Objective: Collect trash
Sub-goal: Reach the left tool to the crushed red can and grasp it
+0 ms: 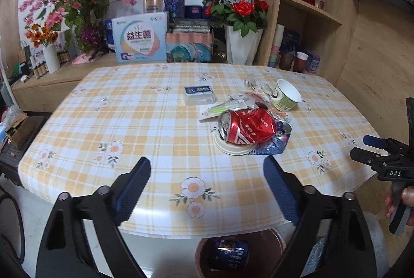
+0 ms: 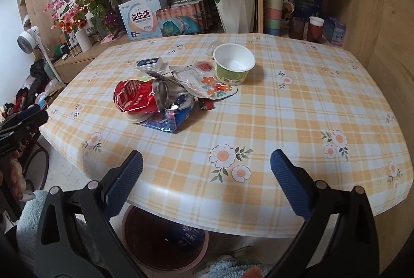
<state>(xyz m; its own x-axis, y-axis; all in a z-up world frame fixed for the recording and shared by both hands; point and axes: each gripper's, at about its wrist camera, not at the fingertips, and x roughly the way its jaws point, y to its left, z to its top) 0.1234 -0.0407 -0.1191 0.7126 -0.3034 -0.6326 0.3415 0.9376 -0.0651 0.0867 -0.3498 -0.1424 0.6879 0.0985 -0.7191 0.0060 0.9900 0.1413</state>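
Both tools, left tool point(image 1: 207, 185) and right tool point(image 2: 207, 174), gape empty; crushed red can point(image 1: 247, 129) ahead may roll off its lid when nudged.

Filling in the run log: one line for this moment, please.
left claw open, empty | right claw open, empty | red can, paper cup on table | bin below

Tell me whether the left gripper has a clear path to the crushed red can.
Probably yes. The left gripper is open and empty, and the red can lies on top of the trash pile with only bare tablecloth between them.
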